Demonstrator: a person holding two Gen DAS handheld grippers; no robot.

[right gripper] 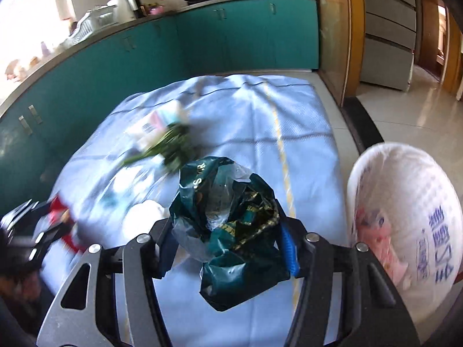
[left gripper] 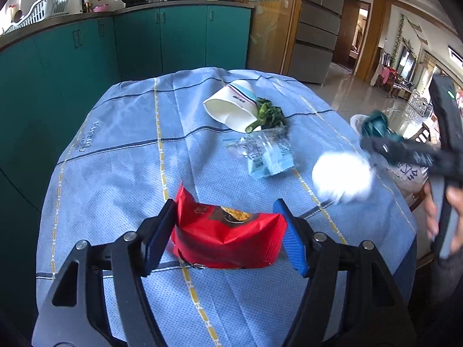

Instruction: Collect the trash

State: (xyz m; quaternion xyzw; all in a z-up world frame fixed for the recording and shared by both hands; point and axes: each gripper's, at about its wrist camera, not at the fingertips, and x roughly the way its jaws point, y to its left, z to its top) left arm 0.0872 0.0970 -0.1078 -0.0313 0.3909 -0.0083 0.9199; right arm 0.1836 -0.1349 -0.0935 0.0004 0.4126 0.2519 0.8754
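Crinkled red wrapper (left gripper: 228, 238) between left tool (left gripper: 228, 237) pads.

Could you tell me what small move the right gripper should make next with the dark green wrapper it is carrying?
Probably carry it to its right and over the white bin bag. The right gripper has the crumpled green wrapper between its fingers, lifted off the blue tablecloth, and the bag's open mouth stands just beside it. Release only once above the opening.

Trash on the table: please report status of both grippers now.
Left gripper shut on red wrapper. Right gripper shut on green bag. Cup, greens, blue packet, tissue remain. Nothing blocking.
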